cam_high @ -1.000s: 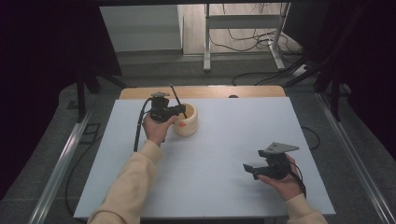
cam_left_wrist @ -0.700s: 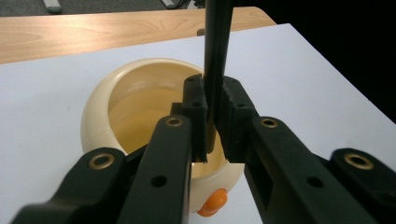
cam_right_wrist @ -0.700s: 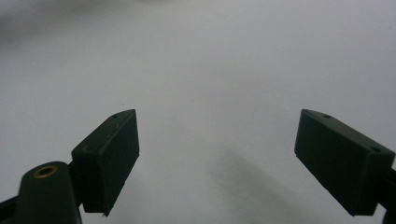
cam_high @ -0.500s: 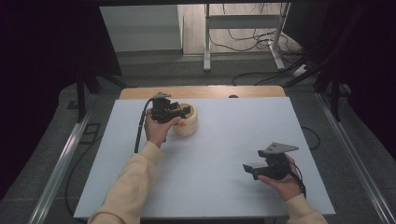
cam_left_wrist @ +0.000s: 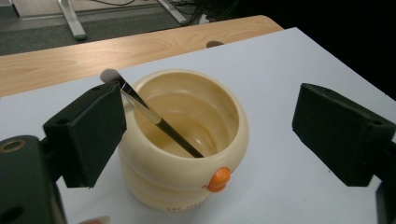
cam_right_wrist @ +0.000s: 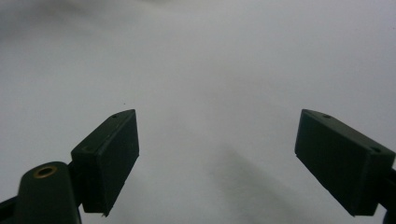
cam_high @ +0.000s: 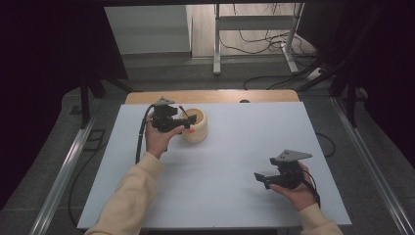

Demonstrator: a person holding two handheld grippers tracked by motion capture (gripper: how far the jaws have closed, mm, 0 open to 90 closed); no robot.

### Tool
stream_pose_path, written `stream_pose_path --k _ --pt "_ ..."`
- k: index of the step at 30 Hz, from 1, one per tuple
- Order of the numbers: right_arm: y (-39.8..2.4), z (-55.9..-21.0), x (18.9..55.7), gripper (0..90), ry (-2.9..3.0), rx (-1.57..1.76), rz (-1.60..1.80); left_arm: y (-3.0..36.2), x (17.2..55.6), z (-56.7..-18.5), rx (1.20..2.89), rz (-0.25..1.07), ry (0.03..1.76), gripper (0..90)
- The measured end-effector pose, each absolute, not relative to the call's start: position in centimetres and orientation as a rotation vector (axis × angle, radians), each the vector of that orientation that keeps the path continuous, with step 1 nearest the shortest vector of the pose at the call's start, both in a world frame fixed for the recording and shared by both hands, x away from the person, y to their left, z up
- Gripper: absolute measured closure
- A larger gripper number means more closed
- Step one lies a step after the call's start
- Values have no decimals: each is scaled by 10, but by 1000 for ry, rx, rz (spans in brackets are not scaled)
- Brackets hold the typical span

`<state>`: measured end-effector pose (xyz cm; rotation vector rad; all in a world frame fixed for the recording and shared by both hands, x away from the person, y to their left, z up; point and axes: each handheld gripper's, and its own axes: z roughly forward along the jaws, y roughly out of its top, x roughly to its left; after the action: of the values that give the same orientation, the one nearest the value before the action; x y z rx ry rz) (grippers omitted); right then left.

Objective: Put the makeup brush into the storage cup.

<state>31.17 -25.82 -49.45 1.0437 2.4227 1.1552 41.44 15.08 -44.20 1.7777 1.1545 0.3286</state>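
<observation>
A cream ribbed pot [cam_high: 197,131] [cam_left_wrist: 187,154] with an orange knob [cam_left_wrist: 218,179] stands at the far left of the white table [cam_high: 235,147]. A thin black stick with a clear upper part [cam_left_wrist: 159,122] leans inside it, its top resting over the rim beside the left jaw. My left gripper [cam_high: 188,120] [cam_left_wrist: 212,123] hovers just over the pot; its jaws have just been opening and stand wide, with no pad touching the stick. My right gripper [cam_high: 259,177] [cam_right_wrist: 219,158] is open above bare table at the near right, with nothing between its jaws.
A wooden strip [cam_high: 210,96] runs along the table's far edge. Beyond it on the floor stand a metal table frame [cam_high: 254,34] and loose cables [cam_high: 293,73]. Metal rails [cam_high: 63,166] flank the table on both sides.
A second ago the stick stood up from the shut left gripper over the pot. The jaws have opened since, and the stick now leans loose inside the pot. The right hand has kept still.
</observation>
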Motion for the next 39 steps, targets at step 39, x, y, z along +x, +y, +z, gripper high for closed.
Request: stream_pose_path --k 39 --pt "-256 -495 310 139 2421 1041 1151 182 350 -443 1842 364 1070 97"
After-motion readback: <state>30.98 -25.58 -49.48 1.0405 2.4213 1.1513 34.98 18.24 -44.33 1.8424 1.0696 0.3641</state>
